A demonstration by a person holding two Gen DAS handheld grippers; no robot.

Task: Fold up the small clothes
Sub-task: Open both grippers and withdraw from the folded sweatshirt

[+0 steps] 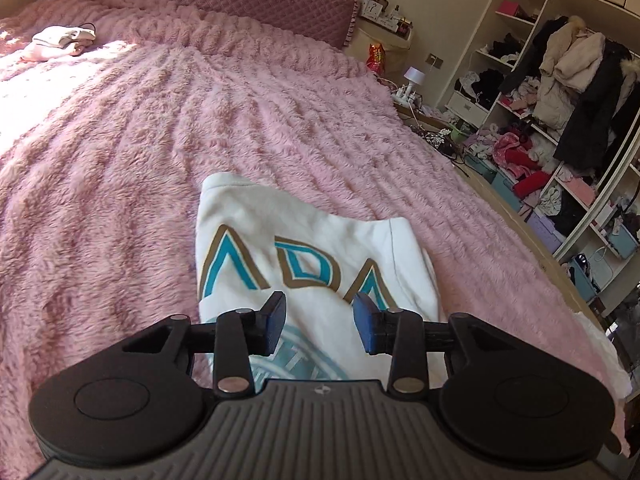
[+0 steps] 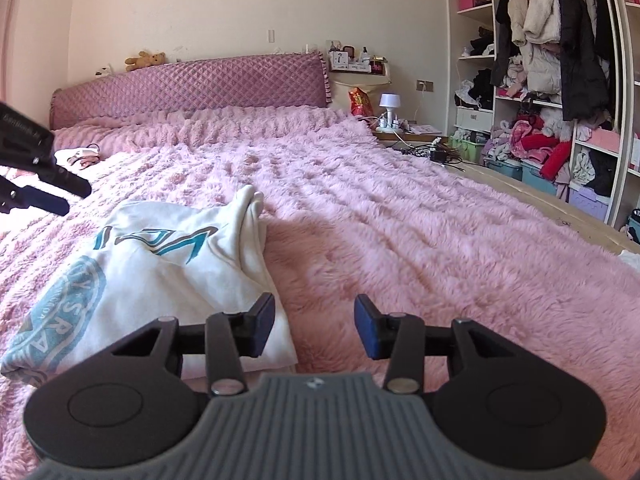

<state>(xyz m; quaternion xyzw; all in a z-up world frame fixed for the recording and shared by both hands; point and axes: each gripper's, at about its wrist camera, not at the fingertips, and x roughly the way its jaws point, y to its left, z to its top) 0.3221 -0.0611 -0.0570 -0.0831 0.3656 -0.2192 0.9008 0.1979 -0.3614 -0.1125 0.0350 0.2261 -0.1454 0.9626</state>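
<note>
Pink fleece bed (image 1: 120, 152) carries white printed garment (image 1: 304, 248) near foot edge, seemingly part-folded. Left gripper (image 1: 320, 316) above print, right gripper (image 2: 315, 326) beside its hem; both fingers apart, empty, ready to pinch.

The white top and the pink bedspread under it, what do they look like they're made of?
The white top looks like soft, matte knit cotton, perhaps sweatshirt jersey: it creases thickly, shows a stitched seam, and carries flat printed teal and tan lettering. The pink bedspread looks like long-pile plush or faux fur, likely synthetic: shaggy tufts lie in rows with a slight sheen. Exact fibres cannot be told.
</note>
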